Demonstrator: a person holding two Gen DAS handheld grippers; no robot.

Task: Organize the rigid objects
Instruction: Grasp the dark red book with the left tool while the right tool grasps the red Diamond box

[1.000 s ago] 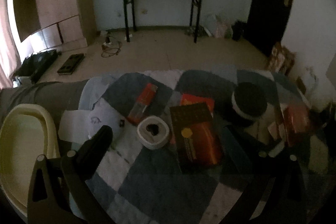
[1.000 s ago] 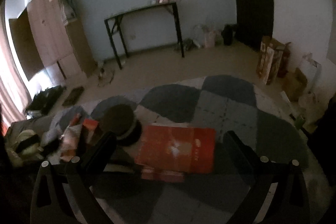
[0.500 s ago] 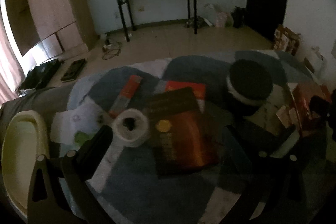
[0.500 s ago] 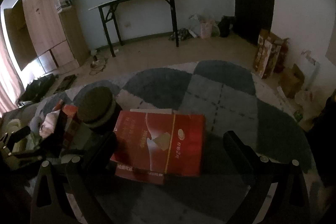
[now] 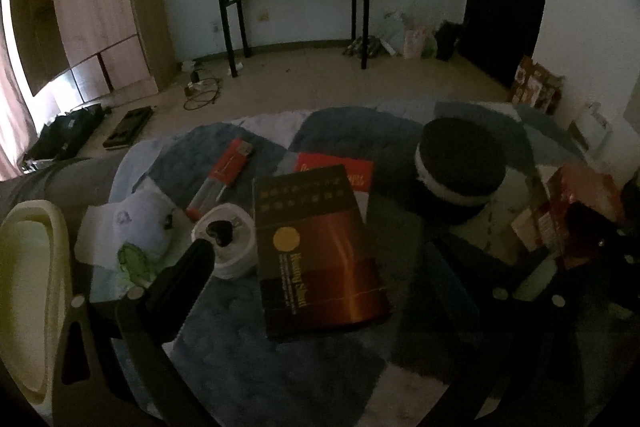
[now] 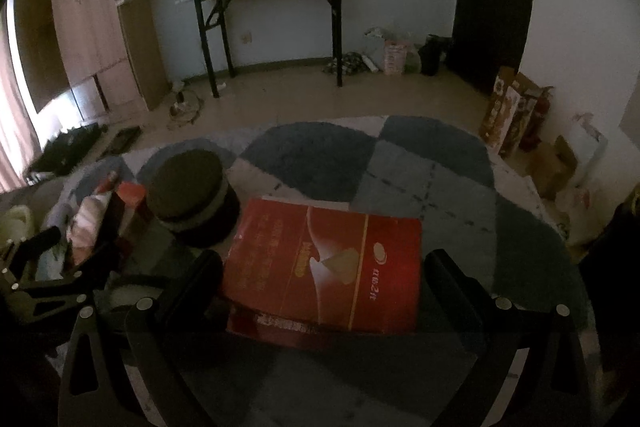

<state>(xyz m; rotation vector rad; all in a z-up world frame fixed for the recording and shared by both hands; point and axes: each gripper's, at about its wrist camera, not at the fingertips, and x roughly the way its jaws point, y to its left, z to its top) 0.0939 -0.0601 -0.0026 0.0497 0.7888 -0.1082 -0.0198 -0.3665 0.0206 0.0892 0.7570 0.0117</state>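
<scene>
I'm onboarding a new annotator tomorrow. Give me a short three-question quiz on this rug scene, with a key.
1. True or false: the dark brown flat box with a yellow dot lies partly on top of the red flat box behind it.
2. In the left wrist view, what sits just left of the dark brown box? A) the white tape roll B) the round black tin with a pale band C) a glass bottle
3. The jaws of the right gripper stand ____ on either side of the large red flat box.

Key: 1 true; 2 A; 3 open.
</scene>
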